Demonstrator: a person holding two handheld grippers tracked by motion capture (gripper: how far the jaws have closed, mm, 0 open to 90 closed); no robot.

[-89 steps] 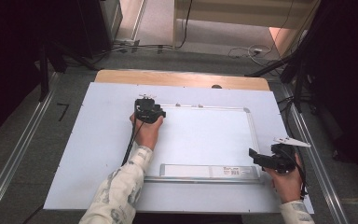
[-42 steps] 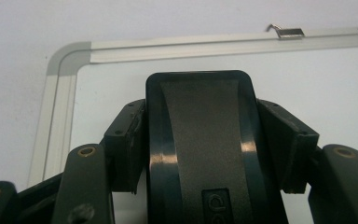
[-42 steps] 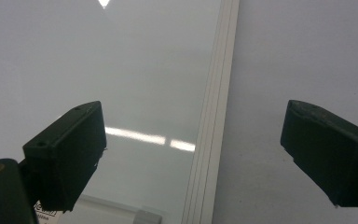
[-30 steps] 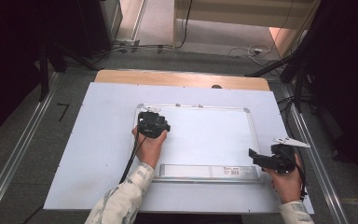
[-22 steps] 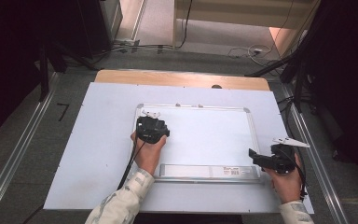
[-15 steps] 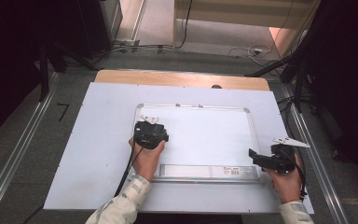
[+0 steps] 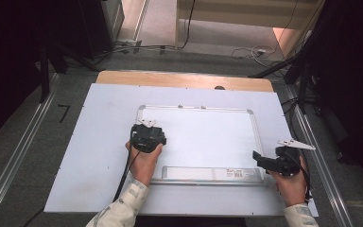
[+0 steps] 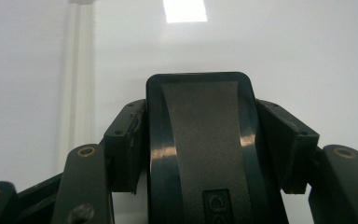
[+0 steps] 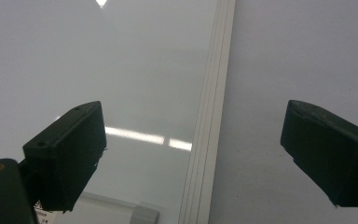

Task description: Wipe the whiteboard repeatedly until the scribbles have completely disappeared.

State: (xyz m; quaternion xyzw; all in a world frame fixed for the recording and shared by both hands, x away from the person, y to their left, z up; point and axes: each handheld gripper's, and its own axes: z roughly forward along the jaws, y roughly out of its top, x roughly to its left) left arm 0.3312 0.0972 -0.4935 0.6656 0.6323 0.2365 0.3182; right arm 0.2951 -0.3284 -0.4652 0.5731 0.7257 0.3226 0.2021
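The 1 whiteboard [image 7: 203, 137] is lying flat in the middle of the 1 pale table sheet [image 7: 99, 142], and it is looking unanchored, so a hard sideways stroke is likely risking a skid across the sheet. The left gripper [image 7: 147, 137] is pinching 1 black eraser [image 8: 200, 140] between its jaws, near the board's left frame rail [image 8: 77, 84]; the eraser's edge is at risk of catching on that rail. The right gripper [image 9: 196, 163], jaws spread and holding nothing, is hovering astride the board's right frame rail [image 9: 212, 116], well apart from the left one.
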